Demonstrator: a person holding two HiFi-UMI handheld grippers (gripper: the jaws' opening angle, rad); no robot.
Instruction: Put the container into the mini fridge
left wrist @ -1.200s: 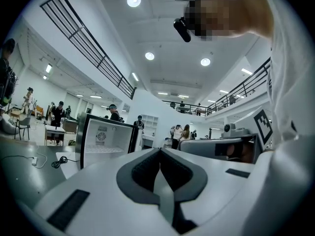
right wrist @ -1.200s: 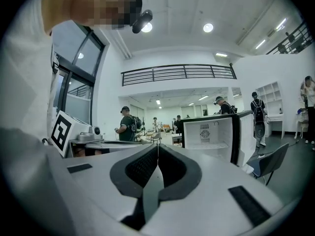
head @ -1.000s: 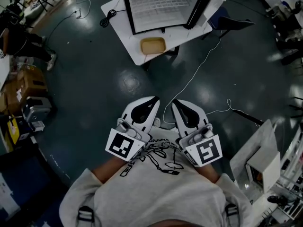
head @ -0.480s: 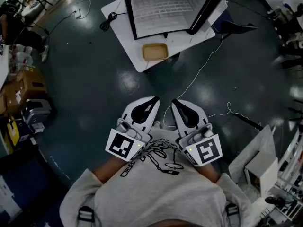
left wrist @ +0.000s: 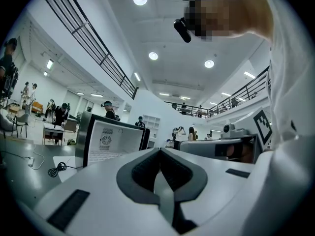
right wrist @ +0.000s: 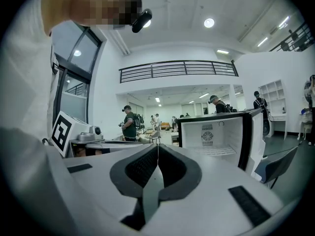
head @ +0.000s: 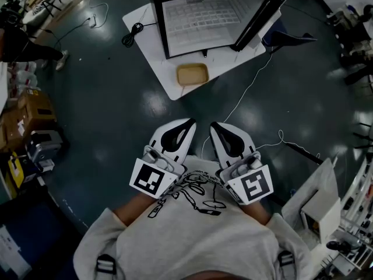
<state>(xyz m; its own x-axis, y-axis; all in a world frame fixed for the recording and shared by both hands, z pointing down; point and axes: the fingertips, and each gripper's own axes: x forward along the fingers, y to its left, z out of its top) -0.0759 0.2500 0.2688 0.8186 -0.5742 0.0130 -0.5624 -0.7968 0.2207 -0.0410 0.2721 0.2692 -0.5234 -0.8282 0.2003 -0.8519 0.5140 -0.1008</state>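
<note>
Since a second ago the bench [head: 152, 51] with the open mini fridge [head: 210, 16] has drawn nearer in head view: walking up. The container [head: 193, 73] sits on the bench before the fridge. left gripper [head: 187, 125] and right gripper [head: 215, 126] carried at chest, fingers fully closed, empty, likely until within reach

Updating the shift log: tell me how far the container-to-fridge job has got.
Done: the mini fridge stands with its door open. In hand: nothing. The left tongs and right tongs are both shut and empty, held near the person's chest. Left: the tan container sits on the white table in front of the fridge, untouched; it has to be grasped, carried in and released.
</note>
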